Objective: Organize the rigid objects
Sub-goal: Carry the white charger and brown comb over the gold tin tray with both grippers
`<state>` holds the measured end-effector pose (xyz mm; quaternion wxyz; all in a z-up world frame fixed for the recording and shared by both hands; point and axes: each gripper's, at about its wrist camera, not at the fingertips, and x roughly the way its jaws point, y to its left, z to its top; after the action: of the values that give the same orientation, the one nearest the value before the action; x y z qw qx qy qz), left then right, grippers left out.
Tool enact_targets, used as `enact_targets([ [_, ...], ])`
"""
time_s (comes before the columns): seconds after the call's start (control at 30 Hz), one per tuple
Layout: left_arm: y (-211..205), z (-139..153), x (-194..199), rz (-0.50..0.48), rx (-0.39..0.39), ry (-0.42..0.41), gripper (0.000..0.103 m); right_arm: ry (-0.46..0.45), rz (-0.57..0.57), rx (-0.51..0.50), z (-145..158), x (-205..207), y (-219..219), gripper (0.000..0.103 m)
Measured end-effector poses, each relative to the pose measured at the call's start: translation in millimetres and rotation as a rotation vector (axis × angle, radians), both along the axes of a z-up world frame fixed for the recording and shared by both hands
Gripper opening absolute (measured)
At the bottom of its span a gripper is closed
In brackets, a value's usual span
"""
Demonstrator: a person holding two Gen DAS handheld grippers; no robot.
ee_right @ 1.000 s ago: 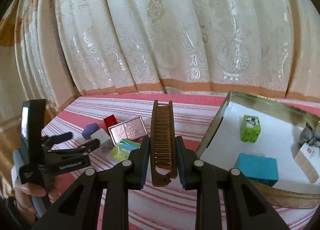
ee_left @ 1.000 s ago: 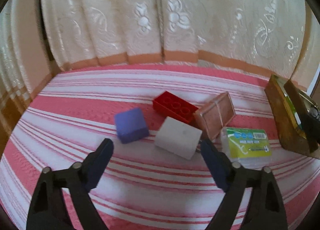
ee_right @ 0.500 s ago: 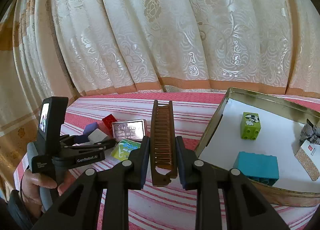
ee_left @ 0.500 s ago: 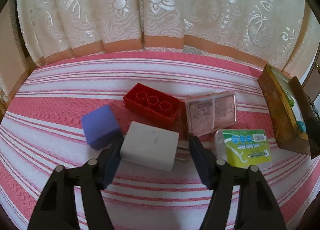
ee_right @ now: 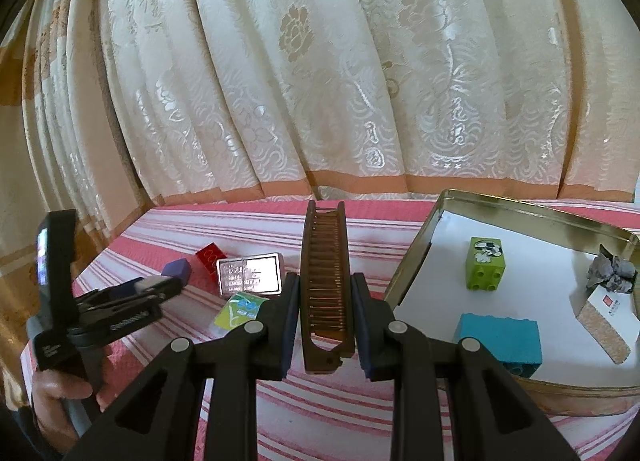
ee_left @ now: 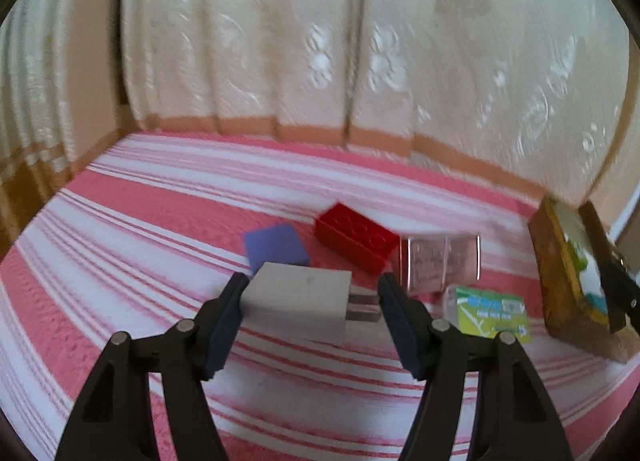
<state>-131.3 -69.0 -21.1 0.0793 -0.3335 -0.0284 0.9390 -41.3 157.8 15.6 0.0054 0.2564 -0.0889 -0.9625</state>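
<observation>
A white charger [ee_left: 296, 303], prongs pointing right, sat clamped crosswise above the striped cloth [ee_left: 160, 221]. A brown comb [ee_right: 326, 289] stood gripped lengthwise, teeth up, left of the tin [ee_right: 416, 261].

Two wrist fisheyes, each angled down along its tongs, near the striped tabletop [ee_left: 120, 261], both facing the curtain [ee_right: 320, 81].
</observation>
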Motion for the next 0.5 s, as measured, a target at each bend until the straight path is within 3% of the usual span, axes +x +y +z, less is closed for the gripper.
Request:
enact_targets([
  [0.23, 15, 11, 23, 0.029, -0.030, 0.107, 0.067, 0.054, -0.032, 0.008, 11, 9, 4, 0.028],
  [0.5, 31, 15, 37, 0.032, -0.041, 0.133, 0.067, 0.071, -0.074, 0.032, 12, 21, 26, 0.028],
])
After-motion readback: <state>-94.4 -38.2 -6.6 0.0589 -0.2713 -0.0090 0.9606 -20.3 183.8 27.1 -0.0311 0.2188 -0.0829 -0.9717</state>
